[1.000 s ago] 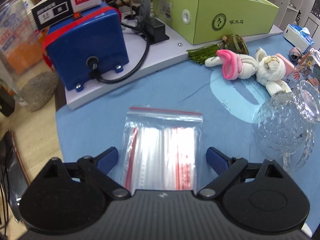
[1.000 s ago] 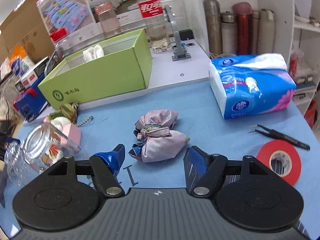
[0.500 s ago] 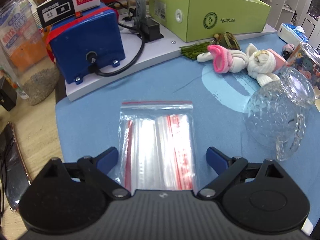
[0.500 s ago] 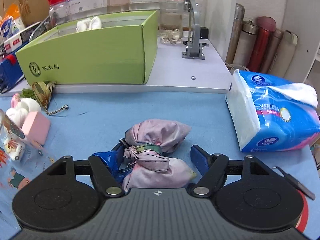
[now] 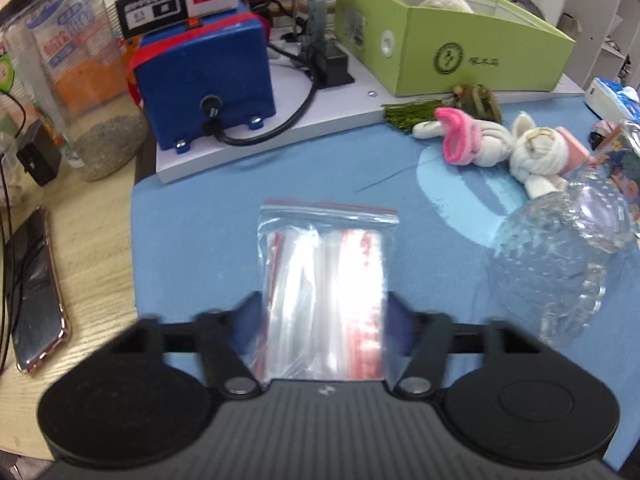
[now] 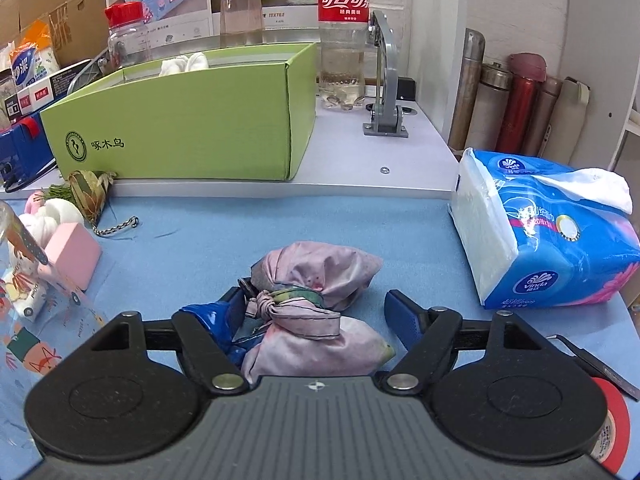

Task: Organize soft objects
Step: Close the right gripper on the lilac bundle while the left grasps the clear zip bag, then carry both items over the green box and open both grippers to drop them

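Note:
In the left wrist view a clear zip bag pack with a red strip [image 5: 326,280] lies on the blue mat between the fingers of my left gripper [image 5: 325,314], whose jaws have closed in against its sides. Rolled white socks, one with a pink cuff [image 5: 500,146], lie at the right. In the right wrist view a knotted pink cloth bundle [image 6: 316,308] lies between the open fingers of my right gripper [image 6: 316,312]; the left finger touches it. The green box [image 6: 192,128] stands behind on the white shelf, with white socks inside.
A glass pitcher [image 5: 560,264] lies right of the zip bag. A blue machine [image 5: 204,76], a phone [image 5: 34,292] and a stone [image 5: 108,148] are on the left. A tissue pack [image 6: 548,236], red tape [image 6: 612,428], tweezers, a pink block [image 6: 74,256] and bottles surround the bundle.
My left gripper's jaws have closed in onto the sides of the zip bag pack. My right gripper has moved forward so the pink bundle now sits between its fingers.

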The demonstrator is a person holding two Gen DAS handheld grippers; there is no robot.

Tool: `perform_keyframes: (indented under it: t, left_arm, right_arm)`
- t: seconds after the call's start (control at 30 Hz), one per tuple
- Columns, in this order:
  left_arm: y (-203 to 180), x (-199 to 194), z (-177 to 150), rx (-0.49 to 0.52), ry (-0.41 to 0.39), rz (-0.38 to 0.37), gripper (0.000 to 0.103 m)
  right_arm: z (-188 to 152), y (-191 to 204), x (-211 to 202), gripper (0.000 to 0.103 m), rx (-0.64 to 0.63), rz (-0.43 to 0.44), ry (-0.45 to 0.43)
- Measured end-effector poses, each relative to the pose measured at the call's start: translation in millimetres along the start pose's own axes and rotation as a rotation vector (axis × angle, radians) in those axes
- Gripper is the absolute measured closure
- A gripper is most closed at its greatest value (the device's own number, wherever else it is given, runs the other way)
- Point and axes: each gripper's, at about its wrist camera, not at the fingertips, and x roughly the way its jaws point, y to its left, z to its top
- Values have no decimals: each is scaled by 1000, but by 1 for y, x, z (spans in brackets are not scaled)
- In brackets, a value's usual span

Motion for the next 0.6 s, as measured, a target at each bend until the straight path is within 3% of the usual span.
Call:
perform_keyframes:
  t: [0.03, 0.07, 0.17, 0.27, 0.4, 0.6]
  left_arm:
    - [-1, -1, 0, -9, 4, 13, 61]
    - [-2, -1, 0, -22, 4, 18, 63]
    - [-1, -6, 0, -80, 7, 35, 74]
    - [2, -18, 1, -133, 11, 16, 76]
    - [-10, -41, 10, -128, -34, 25, 76]
    - [-28, -67, 61, -124, -162, -38, 76]
  right_arm:
    - [-1, 0, -1, 53, 8, -5, -3]
    - [-1, 1, -2, 69, 8, -7, -13]
    - [-4, 0, -6, 78, 20, 11, -23]
    - [-8, -1, -19, 81, 44, 59, -37]
    - [-9, -2, -48, 81, 64, 96, -96]
    - [13, 8, -82, 81, 54, 151, -206]
